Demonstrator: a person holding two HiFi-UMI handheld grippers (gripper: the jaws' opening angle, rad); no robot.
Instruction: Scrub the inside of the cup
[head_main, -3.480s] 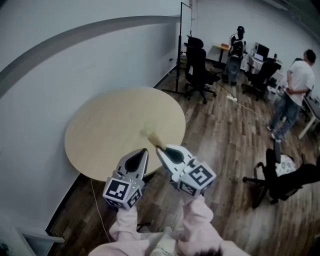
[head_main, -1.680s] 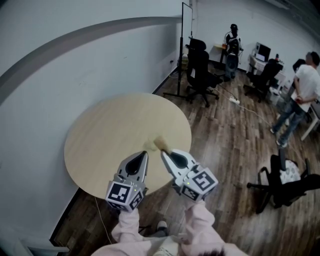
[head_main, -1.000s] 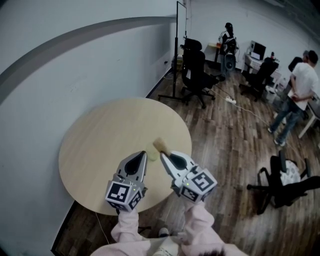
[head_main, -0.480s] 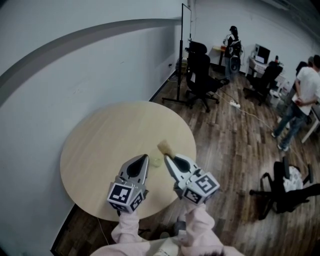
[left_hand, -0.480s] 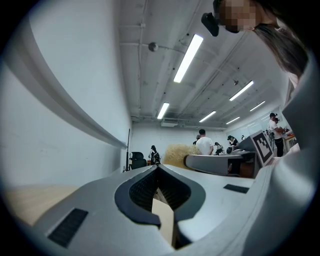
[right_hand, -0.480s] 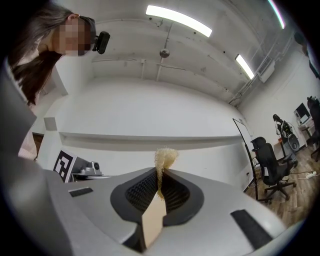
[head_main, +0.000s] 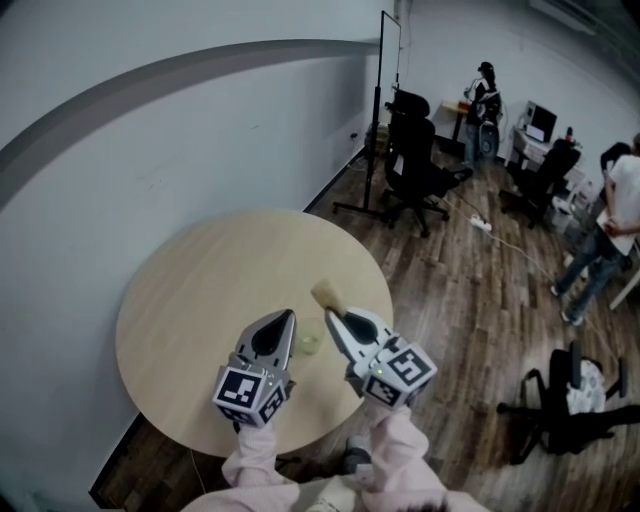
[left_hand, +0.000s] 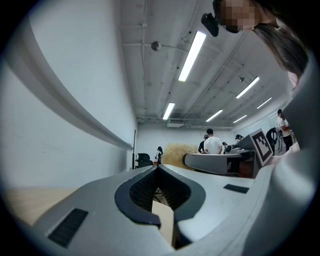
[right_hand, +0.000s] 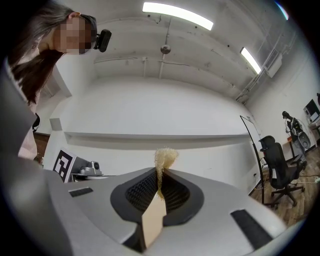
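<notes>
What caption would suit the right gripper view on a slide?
Right hand-held gripper clamps a yellow sponge before a white wall.

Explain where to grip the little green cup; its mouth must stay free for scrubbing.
Take the cup by its side wall, coming from its left, the side the left gripper is on. It looks small and mouth-up, and the right gripper holds the sponge at its right.

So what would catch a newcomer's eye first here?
The right gripper, over the round table, pinches a tan sponge that sticks out past its jaws. The left gripper beside it is shut and empty, with a small pale-green cup showing between them.
</notes>
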